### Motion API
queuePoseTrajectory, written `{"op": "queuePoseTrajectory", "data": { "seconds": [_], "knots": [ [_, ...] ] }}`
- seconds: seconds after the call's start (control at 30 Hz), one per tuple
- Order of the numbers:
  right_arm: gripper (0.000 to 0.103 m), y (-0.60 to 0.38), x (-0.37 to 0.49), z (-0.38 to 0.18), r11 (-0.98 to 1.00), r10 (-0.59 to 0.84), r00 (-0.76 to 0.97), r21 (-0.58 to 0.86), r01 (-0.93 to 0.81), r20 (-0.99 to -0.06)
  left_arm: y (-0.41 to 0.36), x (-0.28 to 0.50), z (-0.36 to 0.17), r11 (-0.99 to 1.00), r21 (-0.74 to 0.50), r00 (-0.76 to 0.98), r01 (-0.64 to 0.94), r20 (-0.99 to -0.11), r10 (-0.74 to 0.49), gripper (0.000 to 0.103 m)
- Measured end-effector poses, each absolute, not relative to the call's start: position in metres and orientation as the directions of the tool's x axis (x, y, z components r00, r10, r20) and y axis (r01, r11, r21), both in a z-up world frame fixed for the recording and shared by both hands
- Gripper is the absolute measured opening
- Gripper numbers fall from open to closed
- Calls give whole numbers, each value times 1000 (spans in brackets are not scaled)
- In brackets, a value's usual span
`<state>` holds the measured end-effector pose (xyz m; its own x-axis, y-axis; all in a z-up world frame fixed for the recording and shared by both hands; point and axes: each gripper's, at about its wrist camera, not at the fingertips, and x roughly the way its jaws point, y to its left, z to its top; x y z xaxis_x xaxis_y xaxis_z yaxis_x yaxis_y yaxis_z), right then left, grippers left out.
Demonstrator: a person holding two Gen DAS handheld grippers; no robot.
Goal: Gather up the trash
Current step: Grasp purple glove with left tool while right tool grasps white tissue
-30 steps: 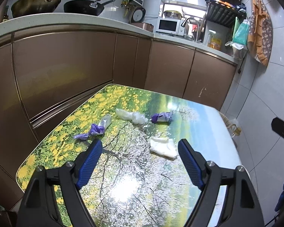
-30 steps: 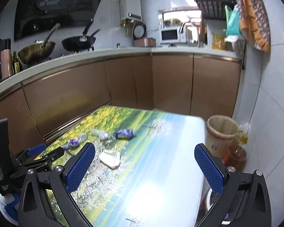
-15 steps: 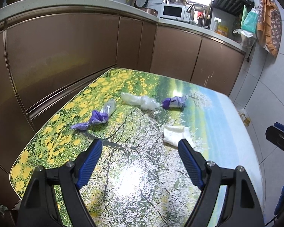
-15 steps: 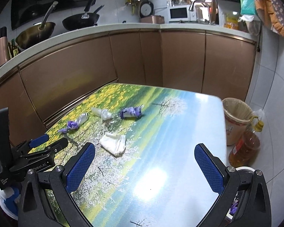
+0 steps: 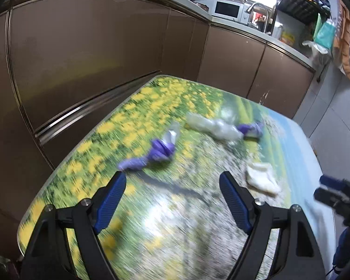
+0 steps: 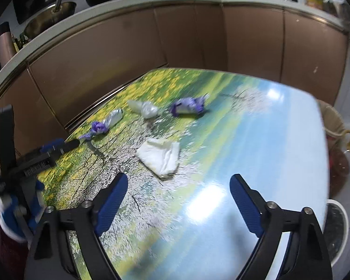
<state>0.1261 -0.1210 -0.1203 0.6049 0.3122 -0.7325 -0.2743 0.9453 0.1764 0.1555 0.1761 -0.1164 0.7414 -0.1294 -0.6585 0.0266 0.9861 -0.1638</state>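
Note:
Several pieces of trash lie on the landscape-print table [image 5: 198,233]: a purple twisted wrapper [image 5: 151,155] [image 6: 98,127], a clear plastic wad [image 5: 212,126] [image 6: 144,108], a purple-white wrapper [image 5: 250,129] [image 6: 189,106] and a crumpled white tissue [image 5: 261,179] [image 6: 161,157]. My left gripper [image 5: 173,183] is open and empty, just short of the purple twisted wrapper. My right gripper [image 6: 178,184] is open and empty, just short of the tissue. Each gripper also shows in the other's view, left [image 6: 56,147] and right [image 5: 333,191].
Brown kitchen cabinets [image 5: 93,58] run along the far and left sides of the table. A woven waste basket [image 6: 331,119] and an oil bottle [image 6: 340,154] stand on the floor past the table's right edge, with a white round bin [image 6: 336,228] nearer.
Both grippers have moved down and forward toward the table; the trash now looks larger and closer. The right jaws have narrowed somewhat. Nothing has been picked up.

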Motion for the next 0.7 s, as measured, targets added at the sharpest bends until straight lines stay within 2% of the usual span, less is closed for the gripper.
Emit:
{"op": "queuePoseTrajectory", "data": {
  "seconds": [0.33,0.53,0.7],
  "knots": [
    [69,-81,173,-152,917,362,534,190,-351,-764,169,216,-138,995,-75,689,68,-718,-101,80],
    [63,-68,187,-158,913,359,525,174,-369,-771,162,237,-151,996,-58,657,67,-749,-88,65],
    [48,-63,193,-168,916,338,507,155,-370,-793,159,240,-158,997,-53,633,61,-770,-80,45]
  ]
}}
